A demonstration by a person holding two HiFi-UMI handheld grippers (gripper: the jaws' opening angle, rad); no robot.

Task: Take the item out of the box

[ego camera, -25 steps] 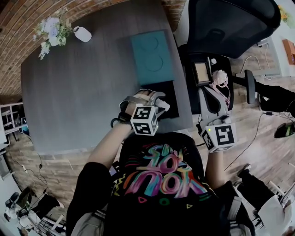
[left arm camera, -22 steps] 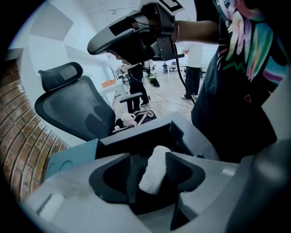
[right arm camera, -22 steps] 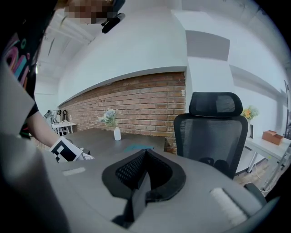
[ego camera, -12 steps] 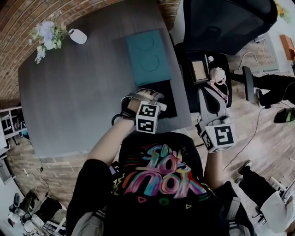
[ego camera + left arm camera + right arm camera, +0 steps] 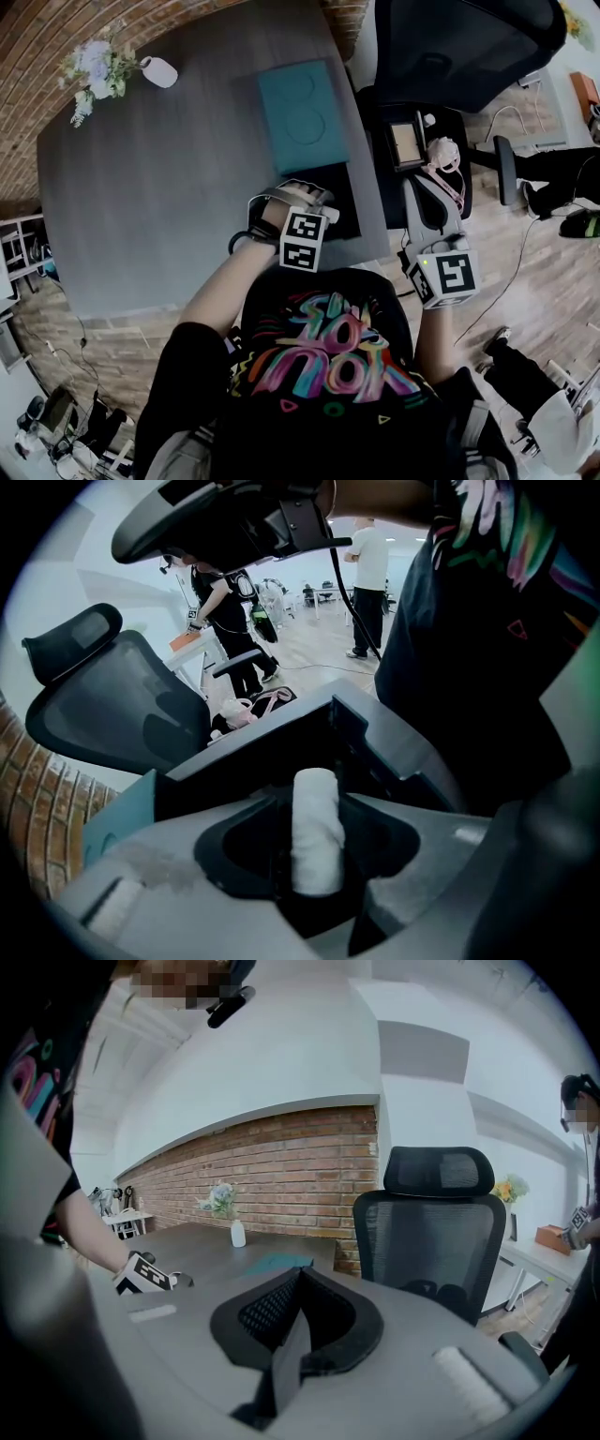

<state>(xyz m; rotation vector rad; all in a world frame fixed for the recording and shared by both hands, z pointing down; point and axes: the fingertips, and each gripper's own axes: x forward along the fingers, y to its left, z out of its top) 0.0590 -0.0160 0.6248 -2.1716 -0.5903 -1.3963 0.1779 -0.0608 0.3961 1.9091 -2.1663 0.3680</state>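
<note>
Grey table (image 5: pixel 169 187) seen from above, with a brick wall (image 5: pixel 56 37) along its far side and a white vase (image 5: pixel 157 72) of pale flowers (image 5: pixel 94 67) at the far left corner. Near the table's right edge, a teal lid (image 5: pixel 302 114) lying flat. Just beside it on the near side, a black box (image 5: pixel 345 187), close to the corner nearest the person. Left hand (image 5: pixel 279 204) over that box, holding the left gripper (image 5: pixel 316 799) pointed steeply down, marker cube (image 5: pixel 302 241) facing up. In the left gripper view, jaws spread and just now closing a little, with a white roll (image 5: pixel 316 832) lengthways between them, a dark gap down each side of it and the black box directly behind. Contact between roll and box floor not clear. Right gripper (image 5: pixel 300 1274) off the table to the right, tilted slightly downward, facing the table edge and a black office chair (image 5: pixel 469 47), jaws pressed together at the tips. On the chair seat, a small square object (image 5: pixel 407 145) and a pink bundle (image 5: pixel 446 157). Nearest the camera, a black shirt (image 5: pixel 328 361) with a bright printed design, wooden floor (image 5: pixel 553 309) to the right.
</note>
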